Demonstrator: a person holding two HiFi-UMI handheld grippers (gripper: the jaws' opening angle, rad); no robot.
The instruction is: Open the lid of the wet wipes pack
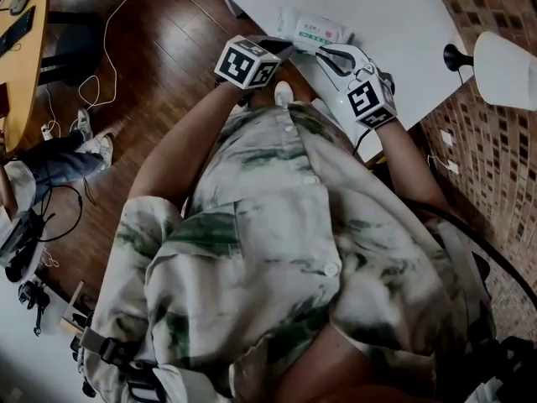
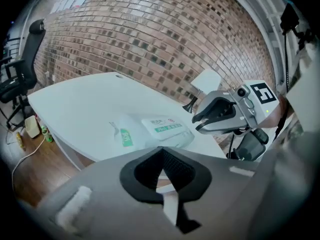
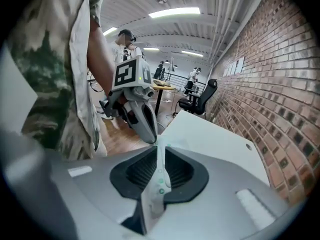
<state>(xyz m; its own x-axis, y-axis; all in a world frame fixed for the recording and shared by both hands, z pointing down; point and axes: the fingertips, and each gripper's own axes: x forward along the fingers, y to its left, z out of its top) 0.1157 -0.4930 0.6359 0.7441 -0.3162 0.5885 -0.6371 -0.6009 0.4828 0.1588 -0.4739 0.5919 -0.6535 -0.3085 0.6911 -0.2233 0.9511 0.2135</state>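
Head view is largely filled by the person's patterned shirt (image 1: 277, 250). Beyond it a smooth white bench (image 1: 394, 7) with a rounded edge is seen, and dark wooden floor (image 1: 159, 49) lies open to its left. A white soft-plastic wet wipes pack (image 1: 310, 30) is laid just inside the near edge, with bare bench spread behind it. The left gripper (image 1: 285, 49) and right gripper (image 1: 323, 53) are brought together there. Ribbed black pads are shown only in the gripper views. The right jaws are closed on the pack's thin translucent film, and the left jaws on a thin white strip of it. The rectangular lid (image 2: 167, 127) lies flat.
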